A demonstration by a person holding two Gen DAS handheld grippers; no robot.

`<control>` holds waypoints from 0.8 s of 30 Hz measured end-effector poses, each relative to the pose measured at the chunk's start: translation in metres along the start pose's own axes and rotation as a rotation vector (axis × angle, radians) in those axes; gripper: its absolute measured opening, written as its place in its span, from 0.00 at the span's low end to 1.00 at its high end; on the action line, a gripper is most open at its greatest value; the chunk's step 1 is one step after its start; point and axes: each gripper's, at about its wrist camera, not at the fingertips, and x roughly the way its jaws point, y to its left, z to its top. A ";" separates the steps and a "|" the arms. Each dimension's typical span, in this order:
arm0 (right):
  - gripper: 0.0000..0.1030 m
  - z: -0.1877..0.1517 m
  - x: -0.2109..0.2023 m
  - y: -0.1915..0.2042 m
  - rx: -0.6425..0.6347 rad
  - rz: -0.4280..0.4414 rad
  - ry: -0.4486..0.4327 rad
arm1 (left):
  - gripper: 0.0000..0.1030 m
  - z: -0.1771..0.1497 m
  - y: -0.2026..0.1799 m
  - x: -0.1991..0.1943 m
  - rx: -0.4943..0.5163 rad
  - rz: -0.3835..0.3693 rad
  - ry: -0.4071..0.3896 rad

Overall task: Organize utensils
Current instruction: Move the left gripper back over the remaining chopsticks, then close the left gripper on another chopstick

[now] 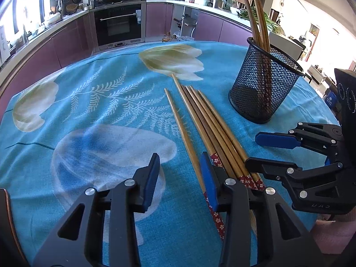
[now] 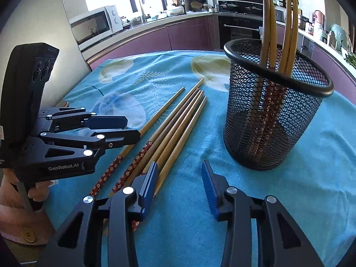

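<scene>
From the left wrist camera, the left gripper (image 1: pixel 181 178) hangs low over the blue flower-print tablecloth (image 1: pixel 89 115), its blue ribbed pads spread with only cloth between them. The loose wooden chopsticks (image 1: pixel 207 129) lie in a fan beside its right pad, red flowered handle ends nearest. The black wire-mesh cup (image 1: pixel 264 89) stands beyond, chopsticks already upright in it.

From the right wrist camera, the right gripper (image 2: pixel 180 184) is likewise spread and empty, its left pad just at the bundle (image 2: pixel 175 122); the mesh cup (image 2: pixel 276 102) sits ahead to the right. The left gripper (image 2: pixel 121 129) shows side-on.

These sticks look light, stiff and smooth, likely to roll or slip; I'd pinch one across its patterned handle end.
</scene>
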 end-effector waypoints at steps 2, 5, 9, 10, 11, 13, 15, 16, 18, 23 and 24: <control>0.32 0.000 0.000 -0.001 -0.003 -0.012 0.007 | 0.35 0.000 0.000 0.000 0.002 -0.002 -0.001; 0.30 0.000 0.000 -0.001 -0.002 -0.020 0.013 | 0.34 0.001 0.000 0.001 0.006 -0.006 0.002; 0.30 0.002 0.003 0.000 -0.008 -0.042 0.011 | 0.38 0.003 -0.001 0.004 0.009 -0.005 0.014; 0.30 0.003 0.004 0.001 -0.010 -0.053 0.007 | 0.38 0.003 -0.001 0.006 0.014 -0.001 0.015; 0.30 0.004 0.005 0.001 -0.013 -0.063 0.005 | 0.38 0.004 -0.002 0.007 0.016 0.003 0.016; 0.30 0.006 0.008 0.002 -0.012 -0.070 -0.001 | 0.36 0.006 -0.004 0.009 0.021 0.008 0.016; 0.29 0.007 0.009 0.002 -0.008 -0.073 -0.006 | 0.35 0.007 -0.005 0.011 0.022 0.013 0.015; 0.27 0.008 0.010 0.002 -0.006 -0.075 -0.008 | 0.35 0.008 -0.005 0.012 0.022 0.015 0.015; 0.21 0.009 0.010 0.000 0.003 -0.078 -0.013 | 0.31 0.009 -0.005 0.013 0.018 0.019 0.014; 0.10 0.007 0.006 -0.008 0.040 -0.056 -0.017 | 0.20 0.010 -0.005 0.014 -0.002 0.014 0.011; 0.09 0.006 0.006 -0.009 0.050 -0.051 -0.019 | 0.17 0.009 -0.005 0.014 -0.014 0.009 0.009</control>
